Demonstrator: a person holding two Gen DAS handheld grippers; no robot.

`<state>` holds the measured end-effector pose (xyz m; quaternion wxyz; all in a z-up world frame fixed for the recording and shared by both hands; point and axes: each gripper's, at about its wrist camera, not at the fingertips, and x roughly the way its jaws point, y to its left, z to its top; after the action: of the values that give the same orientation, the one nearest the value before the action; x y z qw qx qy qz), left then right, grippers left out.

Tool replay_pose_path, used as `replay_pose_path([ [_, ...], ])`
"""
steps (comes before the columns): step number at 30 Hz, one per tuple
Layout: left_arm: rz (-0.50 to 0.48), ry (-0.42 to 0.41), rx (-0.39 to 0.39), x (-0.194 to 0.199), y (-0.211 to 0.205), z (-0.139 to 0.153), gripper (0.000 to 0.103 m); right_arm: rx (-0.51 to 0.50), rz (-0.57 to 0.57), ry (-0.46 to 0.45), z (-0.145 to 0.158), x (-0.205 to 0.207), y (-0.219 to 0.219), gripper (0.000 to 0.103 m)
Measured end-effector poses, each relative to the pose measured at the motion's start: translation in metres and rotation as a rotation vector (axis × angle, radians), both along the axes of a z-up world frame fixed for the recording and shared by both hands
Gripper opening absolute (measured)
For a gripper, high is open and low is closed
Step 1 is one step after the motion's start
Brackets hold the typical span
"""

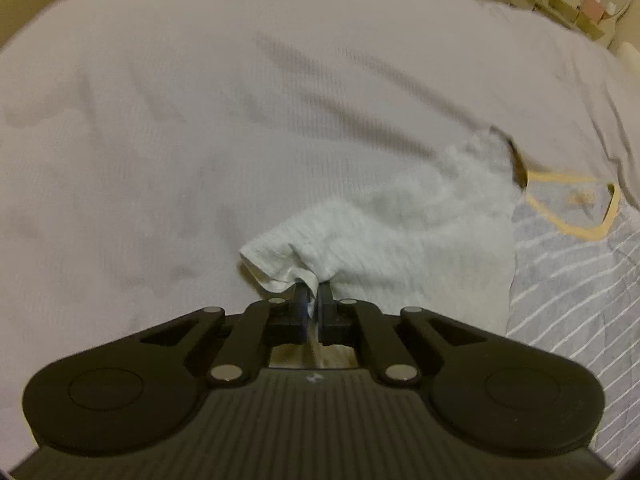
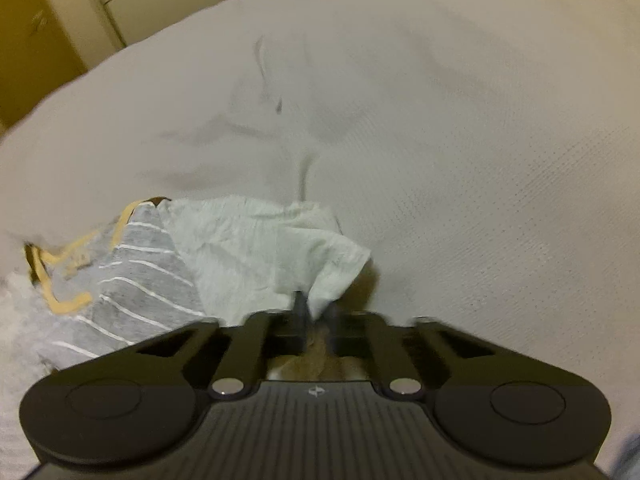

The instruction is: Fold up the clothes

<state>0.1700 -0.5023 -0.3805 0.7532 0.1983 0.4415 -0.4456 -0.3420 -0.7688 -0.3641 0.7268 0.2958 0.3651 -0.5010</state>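
From the left wrist view, wide rumpled bed sheet [image 1: 200, 140] stretches to the left and ahead, pale and finely ribbed, with shallow creases and plenty of bare room up to the bed's far edge, where cream furniture shows. The left gripper [image 1: 314, 292] has its jaws pressed almost together on a corner of the white cloth [image 1: 380, 232], a soft, crinkled, waffle-like fabric whose hemmed corner curls up over the black fingers. The cloth spreads rightward and lies partly over a grey striped garment [image 1: 572, 264] with thin white lines and a yellow-trimmed neckline, flat on the bed at the right edge. In the right wrist view that grey striped garment [image 2: 132, 280] sits at the left, its yellow trim bunched, with the white cloth [image 2: 248, 248] overlapping its right side. The right gripper [image 2: 316, 308] holds another corner of the cloth, jaws nearly closed around a drooping fold, though motion blur softens the fingers. To the right, the bed sheet [image 2: 480, 180] runs open and smooth, woven with a fine dotted texture, with a few dark wrinkles ahead of the cloth.
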Motion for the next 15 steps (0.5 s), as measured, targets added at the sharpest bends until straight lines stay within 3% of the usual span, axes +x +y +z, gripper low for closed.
replay_pose_path([
  [4, 0.001, -0.007, 0.005, 0.016, -0.003, 0.008, 0.002, -0.124, 0.034, 0.189, 0.018, -0.006, -0.011, 0.000],
  [7, -0.017, -0.012, 0.034, 0.017, -0.002, 0.004, 0.002, -0.119, -0.033, 0.246, 0.017, -0.019, -0.021, 0.022],
  [10, 0.003, 0.016, 0.041, 0.021, -0.002, -0.005, 0.003, -0.141, -0.051, 0.225, 0.026, -0.022, -0.006, 0.032],
  [15, 0.013, 0.035, 0.049, 0.004, 0.018, -0.006, 0.016, -0.112, 0.019, 0.107, 0.043, -0.024, 0.049, 0.050],
])
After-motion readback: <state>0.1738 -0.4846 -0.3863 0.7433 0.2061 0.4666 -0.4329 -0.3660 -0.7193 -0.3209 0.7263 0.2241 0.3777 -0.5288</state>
